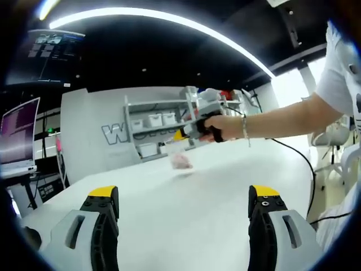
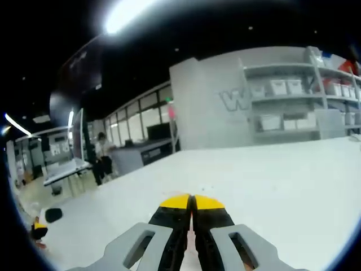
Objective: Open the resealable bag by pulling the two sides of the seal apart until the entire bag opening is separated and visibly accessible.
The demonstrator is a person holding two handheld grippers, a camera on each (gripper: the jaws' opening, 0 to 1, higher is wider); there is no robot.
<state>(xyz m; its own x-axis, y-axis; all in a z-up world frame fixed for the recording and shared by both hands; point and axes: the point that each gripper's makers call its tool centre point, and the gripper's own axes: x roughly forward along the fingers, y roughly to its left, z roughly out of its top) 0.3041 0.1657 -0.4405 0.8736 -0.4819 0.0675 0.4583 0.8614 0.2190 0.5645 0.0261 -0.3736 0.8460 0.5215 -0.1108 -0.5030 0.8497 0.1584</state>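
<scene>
My right tool (image 2: 192, 204) is clamped on the bag (image 1: 181, 161), mid-frame over the counter (image 1: 186, 203); left tool (image 1: 183, 197) jaws apart, empty. Next: left grips the opposite seal edge.

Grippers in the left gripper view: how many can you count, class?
2. The left gripper rises from the bottom edge, jaws wide apart. The right gripper, in a person's hand, is above the bag on the table.

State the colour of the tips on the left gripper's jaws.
Yellow, on black jaws; the left gripper shows best in the left gripper view.
</scene>
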